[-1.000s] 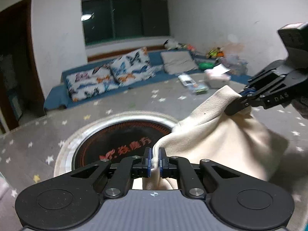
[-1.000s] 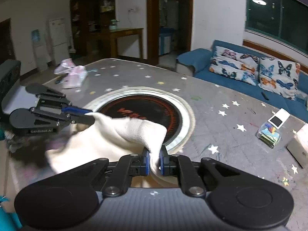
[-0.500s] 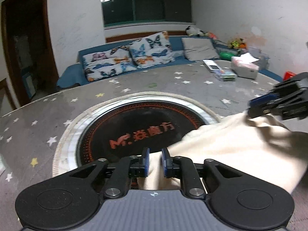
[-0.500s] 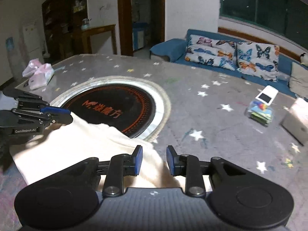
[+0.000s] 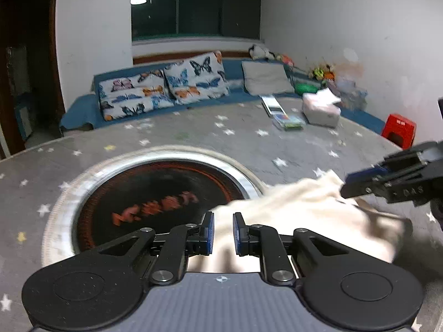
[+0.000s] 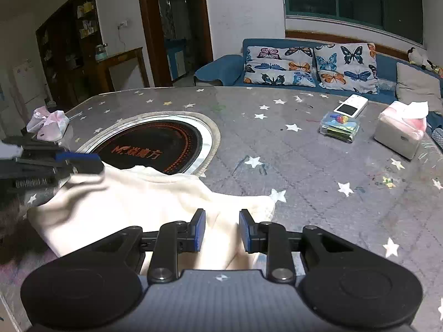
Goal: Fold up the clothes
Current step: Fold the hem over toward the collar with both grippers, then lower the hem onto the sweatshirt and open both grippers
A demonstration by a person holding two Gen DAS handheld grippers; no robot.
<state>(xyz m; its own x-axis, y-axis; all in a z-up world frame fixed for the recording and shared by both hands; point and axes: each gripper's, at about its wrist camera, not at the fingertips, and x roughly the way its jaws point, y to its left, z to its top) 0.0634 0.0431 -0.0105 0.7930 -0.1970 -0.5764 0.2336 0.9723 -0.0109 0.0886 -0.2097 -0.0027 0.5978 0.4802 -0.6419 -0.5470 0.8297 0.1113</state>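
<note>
Both claws, left (image 5: 223, 231) and right (image 6: 222, 229), are spread over the cream cloth (image 6: 144, 199) on the surface (image 6: 304, 160); the right claw's side reads "DAS"

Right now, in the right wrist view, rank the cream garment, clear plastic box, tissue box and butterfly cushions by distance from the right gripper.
1. Cream garment: lying between the open right gripper's fingers.
2. Clear plastic box: ahead, right, on the table.
3. Tissue box: farther right; close call with the plastic box.
4. Butterfly cushions: on the sofa, beyond the table.
</note>
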